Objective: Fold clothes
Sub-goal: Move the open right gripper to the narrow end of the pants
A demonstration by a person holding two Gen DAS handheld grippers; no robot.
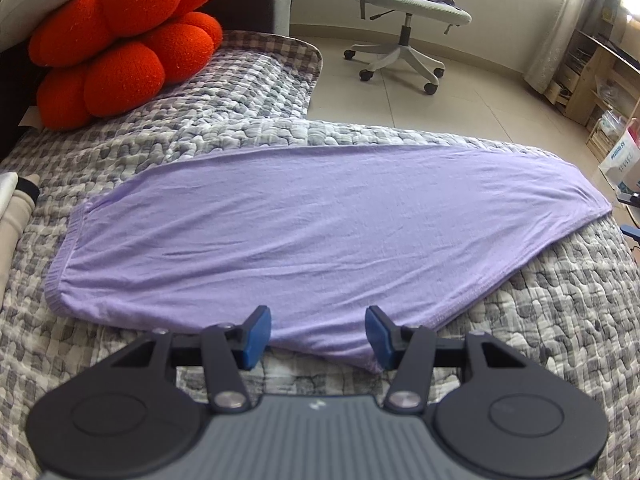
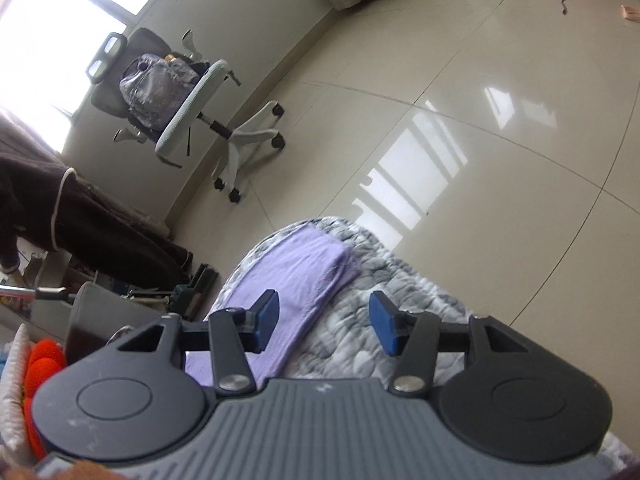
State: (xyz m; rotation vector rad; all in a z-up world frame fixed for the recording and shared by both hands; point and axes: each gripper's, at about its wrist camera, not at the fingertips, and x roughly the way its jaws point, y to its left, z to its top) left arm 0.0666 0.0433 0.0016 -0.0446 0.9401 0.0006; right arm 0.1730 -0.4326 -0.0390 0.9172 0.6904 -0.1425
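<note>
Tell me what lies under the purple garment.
The purple garment lies flat on a grey-and-white quilted cover, which shows all around it. Anything directly beneath the garment is hidden.

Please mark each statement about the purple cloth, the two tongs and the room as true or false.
1. The purple cloth lies flat on the quilt. True.
2. The left tongs are shut on the cloth. False: they are open, at its near edge.
3. The right tongs are open and hold nothing. True.
4. The office chair is empty. False: a bag sits on it.
5. The plush toy is blue. False: it is orange-red.
</note>
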